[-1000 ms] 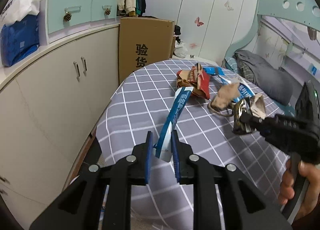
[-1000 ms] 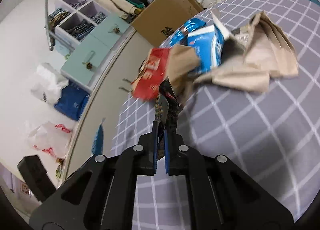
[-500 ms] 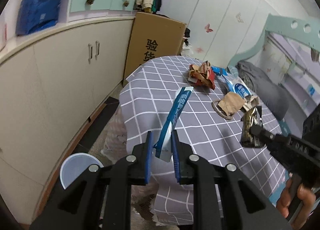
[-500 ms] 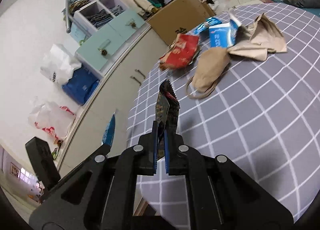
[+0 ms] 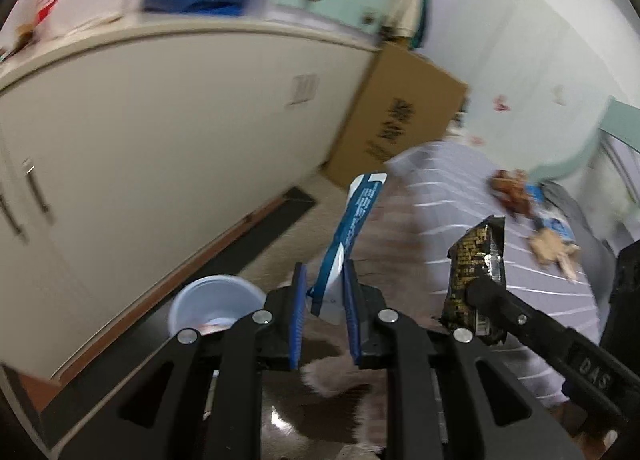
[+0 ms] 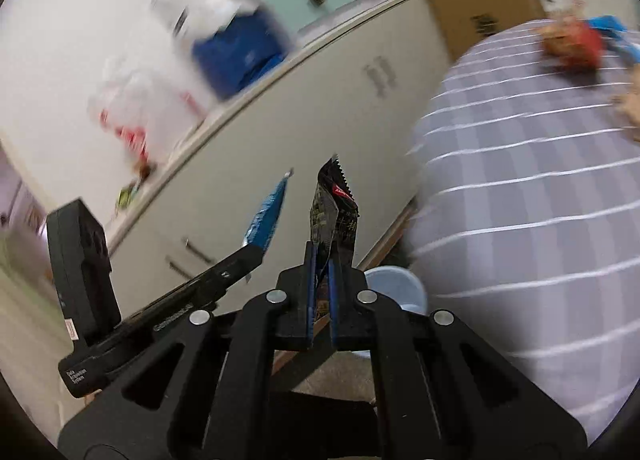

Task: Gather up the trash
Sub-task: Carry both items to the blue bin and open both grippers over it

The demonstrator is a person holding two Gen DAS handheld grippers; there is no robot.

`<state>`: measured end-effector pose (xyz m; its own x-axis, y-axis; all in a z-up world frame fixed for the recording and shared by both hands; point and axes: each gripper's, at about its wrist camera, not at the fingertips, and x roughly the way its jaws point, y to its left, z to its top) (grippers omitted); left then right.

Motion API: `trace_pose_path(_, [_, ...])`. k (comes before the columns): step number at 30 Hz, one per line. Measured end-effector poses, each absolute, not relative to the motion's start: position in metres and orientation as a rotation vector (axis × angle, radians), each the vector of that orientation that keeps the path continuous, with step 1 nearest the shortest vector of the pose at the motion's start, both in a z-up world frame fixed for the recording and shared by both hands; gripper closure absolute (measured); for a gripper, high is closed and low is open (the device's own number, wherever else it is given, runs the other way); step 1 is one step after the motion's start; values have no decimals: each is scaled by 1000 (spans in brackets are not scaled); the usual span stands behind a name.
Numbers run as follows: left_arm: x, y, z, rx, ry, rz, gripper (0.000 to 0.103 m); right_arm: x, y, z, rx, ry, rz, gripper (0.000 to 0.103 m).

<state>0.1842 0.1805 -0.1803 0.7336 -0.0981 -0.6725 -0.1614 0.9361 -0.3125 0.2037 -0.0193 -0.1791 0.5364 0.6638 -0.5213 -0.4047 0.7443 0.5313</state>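
My left gripper [image 5: 325, 296] is shut on a long blue-and-white wrapper [image 5: 354, 232] that sticks up from its pads. My right gripper [image 6: 321, 260] is shut on a crumpled black snack wrapper [image 6: 332, 216]. In the left wrist view the right gripper [image 5: 480, 290] comes in from the right with the black wrapper [image 5: 476, 272]. In the right wrist view the left gripper [image 6: 250, 254] holds the blue wrapper [image 6: 266, 216] at the left. A pale blue bin [image 5: 212, 304] stands on the floor just beyond both grippers, partly hidden by the right gripper's fingers [image 6: 396, 288].
The round table with a grey checked cloth [image 5: 460, 196] lies to the right and holds more trash, such as a red wrapper [image 6: 572, 44] and brown paper [image 5: 552, 248]. A cream cabinet [image 5: 160, 140] runs along the left. A cardboard box [image 5: 396, 120] leans behind the table.
Both grippers have swung left off the table and over the floor, each keeping its wrapper. The views have rolled, and the blue bin is now close beneath them.
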Motion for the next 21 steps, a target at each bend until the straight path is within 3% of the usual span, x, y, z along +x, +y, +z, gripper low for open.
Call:
trace_pose_path(12, [202,274,-247,-444,856,262,85,271,101,-258,242,865,709,93])
trace_pose_path(17, [207,282,-263,-456,887,269,85,281,100,-276,216,903,649,60])
trace_pose_path(21, [214,280,-279,-461,918,265,85,278,99,-286,176,914,622,60])
